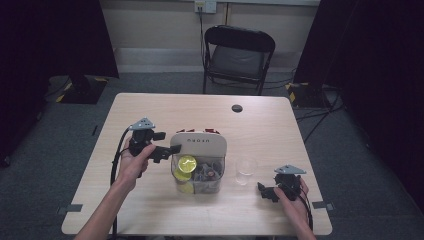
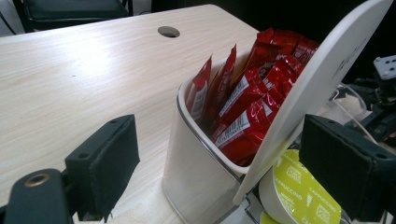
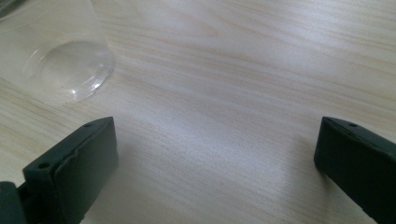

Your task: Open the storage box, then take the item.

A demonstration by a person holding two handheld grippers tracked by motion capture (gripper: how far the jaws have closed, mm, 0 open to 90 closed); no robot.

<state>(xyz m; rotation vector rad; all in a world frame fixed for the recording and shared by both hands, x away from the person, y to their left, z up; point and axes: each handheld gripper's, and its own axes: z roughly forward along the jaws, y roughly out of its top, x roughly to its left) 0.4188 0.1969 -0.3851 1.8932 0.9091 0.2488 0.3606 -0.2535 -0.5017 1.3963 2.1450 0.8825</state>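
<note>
A clear organiser box with a tilted white lid panel stands mid-table. Red sachets stand upright in its back compartment, and yellow-lidded capsules lie in the front one. My left gripper is open at the box's left side. In the left gripper view its jaws straddle the box corner and the white panel, touching neither. A clear plastic cup stands right of the box. My right gripper rests open near the front right edge, with bare table between its jaws and the cup just ahead.
A round cable hole is in the table's far side. A black folding chair stands behind the table. Bare tabletop lies to the right and behind the box. The front edge runs close to my right hand.
</note>
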